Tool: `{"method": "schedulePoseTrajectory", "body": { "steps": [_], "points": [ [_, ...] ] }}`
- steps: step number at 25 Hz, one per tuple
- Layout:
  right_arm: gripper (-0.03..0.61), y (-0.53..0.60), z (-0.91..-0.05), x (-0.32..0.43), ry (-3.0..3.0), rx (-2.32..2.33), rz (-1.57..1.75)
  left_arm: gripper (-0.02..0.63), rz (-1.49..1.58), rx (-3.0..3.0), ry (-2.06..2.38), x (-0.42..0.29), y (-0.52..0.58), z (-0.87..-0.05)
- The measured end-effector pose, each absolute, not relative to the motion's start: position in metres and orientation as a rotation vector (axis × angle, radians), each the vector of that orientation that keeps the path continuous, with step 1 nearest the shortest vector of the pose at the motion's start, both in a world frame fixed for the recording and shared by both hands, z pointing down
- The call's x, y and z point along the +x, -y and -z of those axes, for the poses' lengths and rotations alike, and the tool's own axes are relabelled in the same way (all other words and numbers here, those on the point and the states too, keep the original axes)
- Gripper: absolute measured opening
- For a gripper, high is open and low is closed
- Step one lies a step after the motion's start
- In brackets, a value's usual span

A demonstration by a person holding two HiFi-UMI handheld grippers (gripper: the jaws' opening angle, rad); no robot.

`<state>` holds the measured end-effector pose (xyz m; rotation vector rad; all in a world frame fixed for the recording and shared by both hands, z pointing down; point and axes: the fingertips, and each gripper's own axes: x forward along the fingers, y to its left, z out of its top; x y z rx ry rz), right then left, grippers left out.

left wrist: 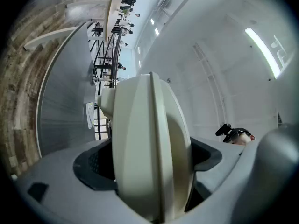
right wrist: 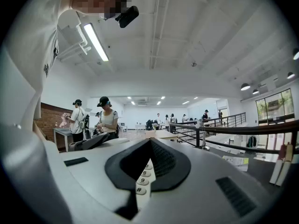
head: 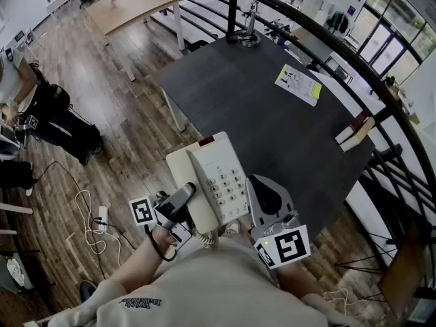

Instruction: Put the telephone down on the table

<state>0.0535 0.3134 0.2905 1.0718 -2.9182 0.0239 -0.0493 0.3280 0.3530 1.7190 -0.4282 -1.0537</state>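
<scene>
**A:** Holding it from both sides, are they? Where's the telephone (head: 216, 182)?

**B:** Close to the person's chest, keypad up. It hangs over the near edge of the dark desk (head: 272, 114) and partly out above the wooden floor (head: 102, 135). I judge it isn't resting on anything yet.

**A:** And the grip?

**B:** The left gripper (head: 185, 197) has its fingers (left wrist: 93, 164) spread wide and clamped across the thick cream body, which fills the gap between them in the left gripper view. The right gripper (head: 262, 195) has its fingers (right wrist: 163, 164) pinched on the thin keypad edge, with the 6, 9 and # keys showing between them.

**A:** Why two grips?

**B:** My guess is that the body is broad and awkward, so a hold on each flank keeps it from tipping. The coiled cord (head: 202, 236) dangles at the near end.

**A:** Room to set it down?

**B:** Plenty, since the desk's near half is bare. A printed sheet with a yellow note (head: 298, 84) lies toward the far side, books (head: 355, 131) sit at the right edge, and a metal stand (head: 248, 27) is at the far corner. All are well apart from the telephone. The black railing (head: 381, 94) runs beyond the desk's right side. It looks safest to carry the telephone forward and inward, off that near edge, before letting go.
</scene>
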Motion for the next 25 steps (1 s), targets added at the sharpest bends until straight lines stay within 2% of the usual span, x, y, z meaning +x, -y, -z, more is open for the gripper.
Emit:
{"method": "schedulePoseTrajectory", "body": {
  "steps": [25],
  "points": [
    [0.002, -0.297, -0.298, 0.102, 2.960, 1.057, -0.020, 0.477, 1.055, 1.734, 0.450, -0.009, -0.317, -0.357]
  ]
}}
